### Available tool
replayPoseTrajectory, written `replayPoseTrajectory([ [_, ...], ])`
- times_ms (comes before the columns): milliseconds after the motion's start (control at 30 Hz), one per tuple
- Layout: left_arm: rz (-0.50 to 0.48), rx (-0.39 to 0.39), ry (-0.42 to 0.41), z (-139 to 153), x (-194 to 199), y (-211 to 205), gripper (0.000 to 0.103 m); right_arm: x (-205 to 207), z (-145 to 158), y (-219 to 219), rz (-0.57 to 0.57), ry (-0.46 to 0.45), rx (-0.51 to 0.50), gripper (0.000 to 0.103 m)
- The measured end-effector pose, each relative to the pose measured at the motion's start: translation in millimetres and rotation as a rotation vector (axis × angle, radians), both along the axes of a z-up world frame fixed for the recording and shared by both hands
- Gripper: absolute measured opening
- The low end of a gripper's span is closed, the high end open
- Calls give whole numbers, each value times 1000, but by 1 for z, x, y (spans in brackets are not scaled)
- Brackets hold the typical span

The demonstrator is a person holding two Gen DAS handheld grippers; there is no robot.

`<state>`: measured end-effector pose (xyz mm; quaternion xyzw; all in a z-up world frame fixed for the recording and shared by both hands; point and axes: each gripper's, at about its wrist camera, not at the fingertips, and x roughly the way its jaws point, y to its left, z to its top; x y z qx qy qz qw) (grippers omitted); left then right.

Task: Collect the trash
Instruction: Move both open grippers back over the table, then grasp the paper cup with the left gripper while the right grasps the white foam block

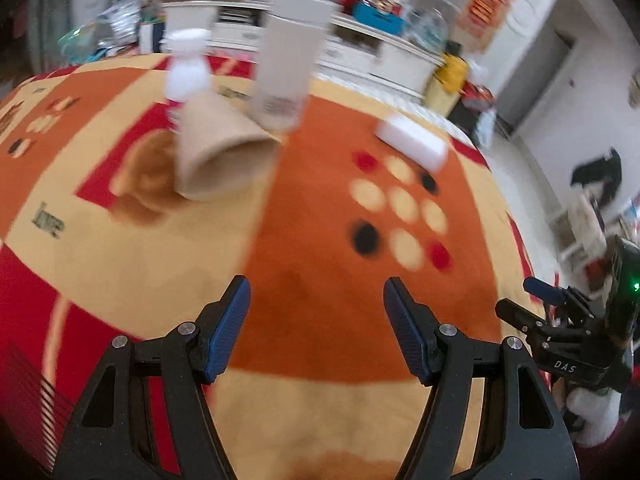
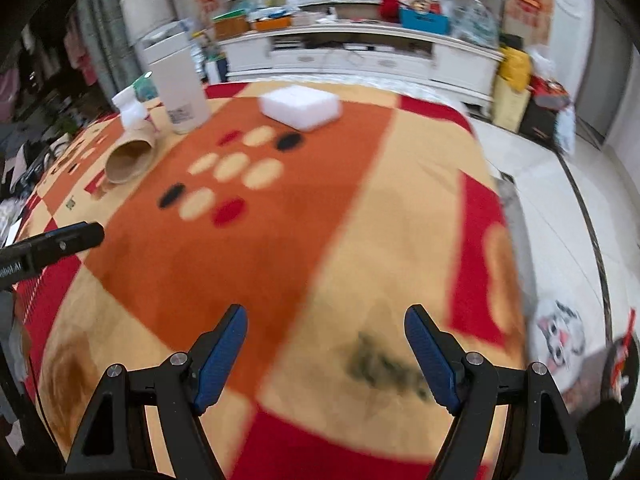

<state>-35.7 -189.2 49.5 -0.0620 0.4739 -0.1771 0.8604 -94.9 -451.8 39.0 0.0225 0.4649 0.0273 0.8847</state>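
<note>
A brown paper cup [image 1: 218, 152] lies on its side on the patterned tablecloth [image 1: 320, 320], also in the right wrist view [image 2: 130, 158]. Behind it stand a small white bottle [image 1: 188, 66] [image 2: 130, 106] and a tall white bottle [image 1: 290, 60] [image 2: 176, 84]. A white foam block [image 1: 414, 142] [image 2: 300, 106] lies farther right. My left gripper [image 1: 316, 320] is open and empty, well short of the cup. My right gripper [image 2: 326, 352] is open and empty over the cloth's near part. The right gripper also shows at the left wrist view's right edge [image 1: 536, 308].
A white low cabinet [image 2: 360, 56] with boxes and clutter runs along the far wall. The table's right edge drops to a pale tiled floor [image 2: 552, 184]. A cat-print mat [image 2: 560, 336] lies on the floor at right. The left gripper's finger [image 2: 60, 240] pokes in from the left.
</note>
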Motion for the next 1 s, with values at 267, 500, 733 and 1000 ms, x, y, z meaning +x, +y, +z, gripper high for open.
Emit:
replayPoseTrajectory([
  [267, 87, -13, 20, 5, 68, 42, 68, 105, 19, 34, 78, -26, -52, 79],
  [500, 141, -73, 49, 1, 114, 62, 68, 182, 22, 31, 103, -41, -116, 79],
  [733, 150, -100, 83, -16, 138, 54, 68, 220, 9, 23, 144, -32, -157, 82],
  [1000, 152, -87, 100, -25, 147, 34, 71, 239, -8, 19, 164, 7, -151, 84],
])
